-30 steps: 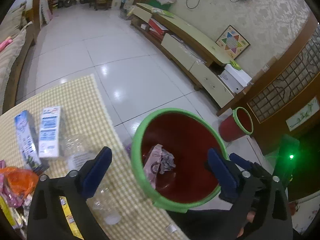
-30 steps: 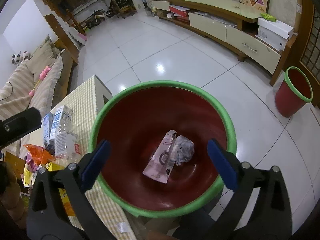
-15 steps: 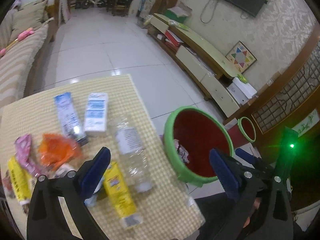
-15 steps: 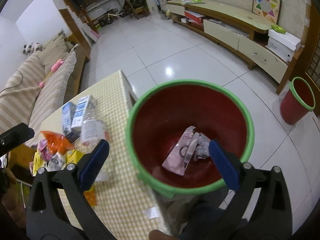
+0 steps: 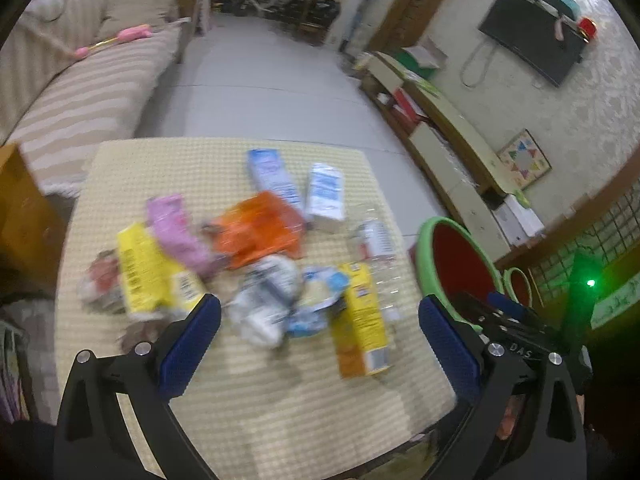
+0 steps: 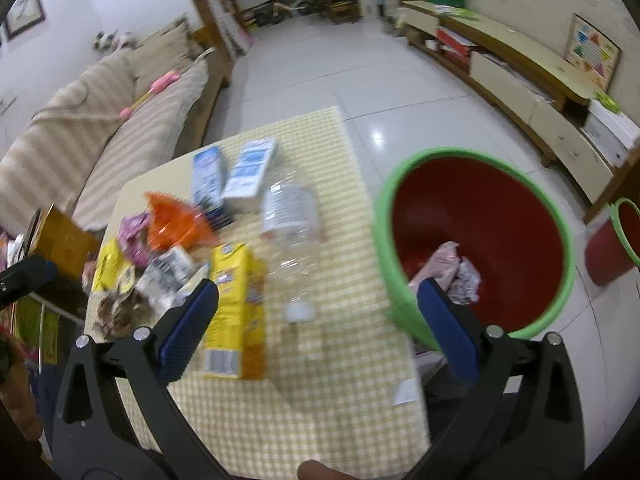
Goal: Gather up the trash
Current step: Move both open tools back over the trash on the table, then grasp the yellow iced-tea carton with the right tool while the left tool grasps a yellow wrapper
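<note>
Red bin [image 6: 480, 216], green rim, crumpled wrappers [image 6: 452, 272]

Swung away from the red bin [image 5: 460, 264] over the last second: left gripper [image 5: 320, 344] now above the checked table [image 5: 240, 400], bin pushed to the right edge of its view instead of filling the centre. Littered wrappers and cartons, among them the yellow carton [image 5: 362, 320] and orange bag [image 5: 260, 228], newly between its wide-open fingers. Right gripper [image 6: 318, 330] likewise shifted off the bin [image 6: 480, 248] toward the table [image 6: 320, 420], clear bottle [image 6: 292, 232] now ahead of it. Both views now blurred.
</note>
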The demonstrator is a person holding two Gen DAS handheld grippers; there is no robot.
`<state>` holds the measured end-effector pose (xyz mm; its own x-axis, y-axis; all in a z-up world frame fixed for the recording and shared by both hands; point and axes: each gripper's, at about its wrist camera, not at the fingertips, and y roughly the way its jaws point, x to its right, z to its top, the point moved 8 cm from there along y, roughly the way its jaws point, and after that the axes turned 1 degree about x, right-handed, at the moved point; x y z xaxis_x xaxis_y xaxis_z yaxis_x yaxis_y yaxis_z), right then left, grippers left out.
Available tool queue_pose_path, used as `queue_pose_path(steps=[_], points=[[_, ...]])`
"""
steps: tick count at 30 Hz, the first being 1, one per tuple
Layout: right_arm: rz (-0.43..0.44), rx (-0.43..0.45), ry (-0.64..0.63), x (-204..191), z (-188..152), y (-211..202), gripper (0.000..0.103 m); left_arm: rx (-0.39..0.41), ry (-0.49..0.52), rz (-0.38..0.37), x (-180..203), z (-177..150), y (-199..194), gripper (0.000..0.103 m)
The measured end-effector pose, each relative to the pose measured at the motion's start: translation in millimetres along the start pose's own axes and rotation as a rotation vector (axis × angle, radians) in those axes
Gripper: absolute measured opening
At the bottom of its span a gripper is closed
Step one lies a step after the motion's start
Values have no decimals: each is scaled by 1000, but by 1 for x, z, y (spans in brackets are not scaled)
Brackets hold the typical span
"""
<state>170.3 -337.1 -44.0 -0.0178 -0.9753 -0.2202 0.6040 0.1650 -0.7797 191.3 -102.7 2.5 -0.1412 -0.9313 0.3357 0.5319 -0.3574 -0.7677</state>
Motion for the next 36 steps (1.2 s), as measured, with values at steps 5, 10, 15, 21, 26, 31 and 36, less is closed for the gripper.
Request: queue_pose_path(steps=[5, 10, 15, 21, 26, 31, 36], points=[[6, -20, -69, -37, -10, 9, 98, 26, -69, 62, -50, -16, -21, 95], [-13, -53, -112, -52, -23, 23, 98, 27, -101, 132, -91, -34, -28, 95], [-25, -81, -130, -59, -30, 32, 98, -1, -127, 158, -116, -46, -23, 95], [-24, -104, -135, -65, -35, 39, 98, -18, -163, 163, -133, -47, -14, 95], [-22, -121, -145, -71, -38, 47, 98, -19, -243, 123, -143, -40, -8, 95], [-21, -140, -152, -75, -39, 56, 96, -35, -331, 61, -151, -28, 10, 95], [-21, -161, -149, -76, -39, 67, 93, -85, -406, 24, -156, -22, 39, 89]])
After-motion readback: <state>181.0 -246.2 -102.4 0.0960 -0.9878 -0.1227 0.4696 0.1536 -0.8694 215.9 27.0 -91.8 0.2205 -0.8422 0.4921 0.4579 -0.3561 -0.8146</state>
